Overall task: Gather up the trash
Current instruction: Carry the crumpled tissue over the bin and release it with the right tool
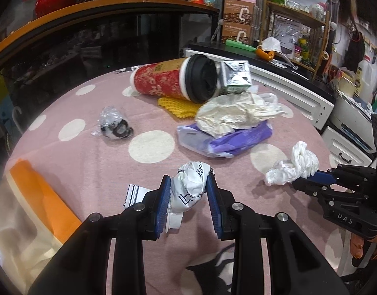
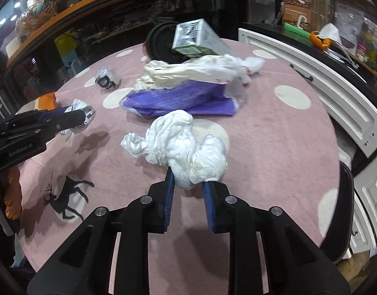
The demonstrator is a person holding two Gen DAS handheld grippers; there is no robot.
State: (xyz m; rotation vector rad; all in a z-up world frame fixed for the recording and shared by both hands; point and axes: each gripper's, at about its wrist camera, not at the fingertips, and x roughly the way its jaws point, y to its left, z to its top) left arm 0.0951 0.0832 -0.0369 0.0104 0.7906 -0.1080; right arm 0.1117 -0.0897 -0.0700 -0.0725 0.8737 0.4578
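Observation:
My left gripper [image 1: 188, 183] is shut on a crumpled white printed wrapper [image 1: 189, 186], held above the pink dotted tablecloth [image 1: 90, 172]; it also shows in the right wrist view [image 2: 79, 113]. My right gripper [image 2: 188, 178] is shut on a wad of white tissue [image 2: 186, 147], seen at the right in the left wrist view [image 1: 292, 168]. On the table lie a red paper cup with black lid [image 1: 171, 80], a green-white carton [image 1: 235, 76], a cream plastic bag [image 1: 235, 113] on a purple bag [image 1: 237, 140], a yellow mesh [image 1: 178, 107] and a clear wrapper with black bits [image 1: 113, 123].
An orange and white bag [image 1: 38, 196] sits at the table's left edge. A dark glass cabinet [image 1: 90, 39] stands behind the table. White drawers [image 2: 335, 98] and cluttered shelves stand to the right. A dark chair back [image 2: 340, 209] is at the right edge.

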